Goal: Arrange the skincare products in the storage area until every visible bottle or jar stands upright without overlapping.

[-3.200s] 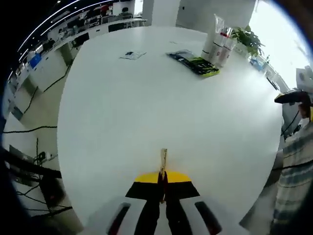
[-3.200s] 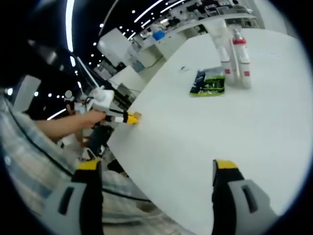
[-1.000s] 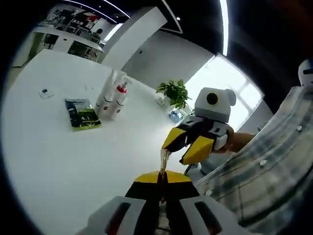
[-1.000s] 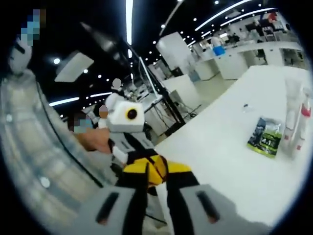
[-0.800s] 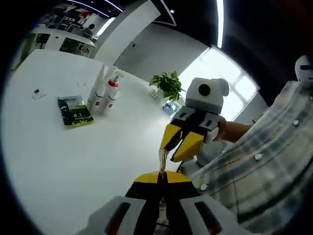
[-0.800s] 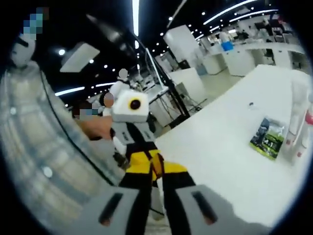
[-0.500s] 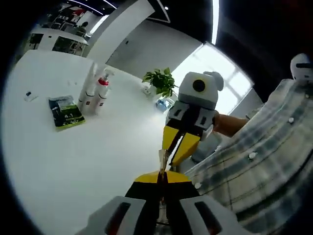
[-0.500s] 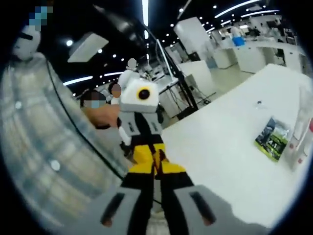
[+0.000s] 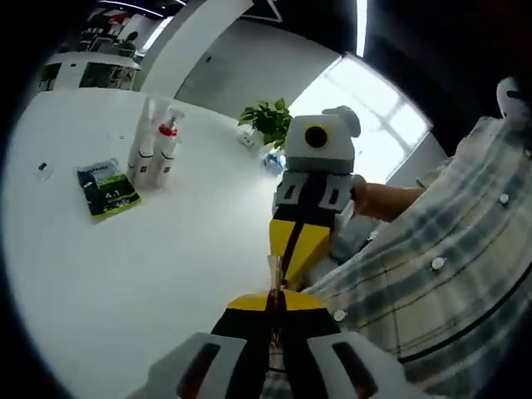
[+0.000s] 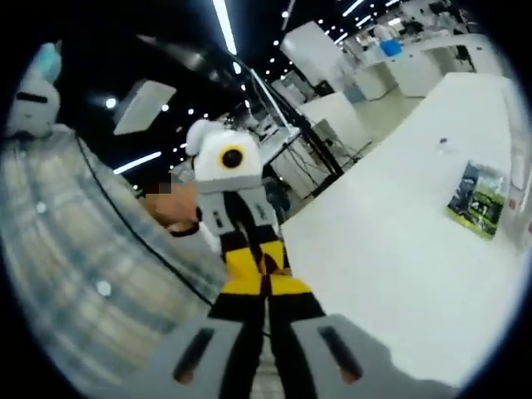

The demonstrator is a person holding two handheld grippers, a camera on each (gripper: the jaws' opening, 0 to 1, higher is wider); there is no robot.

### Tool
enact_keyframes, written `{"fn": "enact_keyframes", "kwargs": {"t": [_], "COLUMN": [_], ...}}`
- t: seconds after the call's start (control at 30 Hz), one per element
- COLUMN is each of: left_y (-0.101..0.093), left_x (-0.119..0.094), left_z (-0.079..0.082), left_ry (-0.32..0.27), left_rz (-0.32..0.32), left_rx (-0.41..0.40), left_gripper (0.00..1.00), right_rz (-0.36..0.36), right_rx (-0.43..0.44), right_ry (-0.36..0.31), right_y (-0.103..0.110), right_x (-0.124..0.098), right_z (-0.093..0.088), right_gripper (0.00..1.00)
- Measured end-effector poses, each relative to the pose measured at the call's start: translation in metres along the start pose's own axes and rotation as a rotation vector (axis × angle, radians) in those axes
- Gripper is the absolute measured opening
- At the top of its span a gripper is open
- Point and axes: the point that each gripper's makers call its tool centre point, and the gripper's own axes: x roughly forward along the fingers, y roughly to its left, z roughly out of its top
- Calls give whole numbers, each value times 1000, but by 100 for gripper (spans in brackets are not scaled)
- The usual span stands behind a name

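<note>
Bright window glare, blurred edges

The two claws meet tip to tip, right claw (image 9: 293, 249) blocking the left claw (image 9: 275, 293); wide bare surface (image 9: 166, 249) before bottles (image 9: 154, 150) and packet (image 9: 106, 189)

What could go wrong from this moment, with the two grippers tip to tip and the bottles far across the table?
The left gripper and right gripper, both shut, meet tip to tip at the table edge; a hard bump could knock them off line. The bottles stand close together beside the green packet, so a fast reach might topple one onto the other.
</note>
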Motion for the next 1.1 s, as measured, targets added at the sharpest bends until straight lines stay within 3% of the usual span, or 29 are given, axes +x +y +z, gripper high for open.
{"fn": "enact_keyframes", "kwargs": {"t": [0.23, 0.4, 0.43, 0.53, 0.6, 0.67, 0.73, 0.8, 0.83, 0.93, 1.1], "left_y": [1, 4, 12, 24, 26, 36, 43, 45, 45, 46, 49], "left_x": [1, -4, -7, -14, -19, -25, -29, -33, -34, -38, -48], "left_z": [-10, -12, -6, -1, 3, 6, 8, 14, 16, 17, 34], "left_ry": [-34, -48, -98, -173, -199, -238, -277, -341, -364, -383, -534], "left_rz": [7, 31, 69, 107, 122, 179, 212, 201, 192, 195, 152], "left_rx": [-31, -36, -20, -98, -76, -39, -57, -131, -167, -162, -291], "left_gripper": [5, 11, 14, 23, 27, 32, 36, 41, 43, 44, 44], "right_rz": [26, 46, 27, 17, 10, 4, -12, -7, 1, -19, -7], "right_rx": [56, 99, 132, 211, 216, 219, 224, 233, 264, 324, 325], "right_ry": [35, 18, -8, -62, -70, -80, -89, -120, -176, -246, -301], "right_y": [2, 2, -2, -10, -11, -12, -15, -14, -14, -24, -20], "right_x": [8, 13, 16, 18, 18, 15, 13, 7, 3, -5, -12], "right_z": [-10, -11, -7, 1, 2, 3, 4, 6, 12, 16, 25], "right_gripper": [0, 0, 0, 0, 0, 0, 0, 0, 0, 0, 0]}}
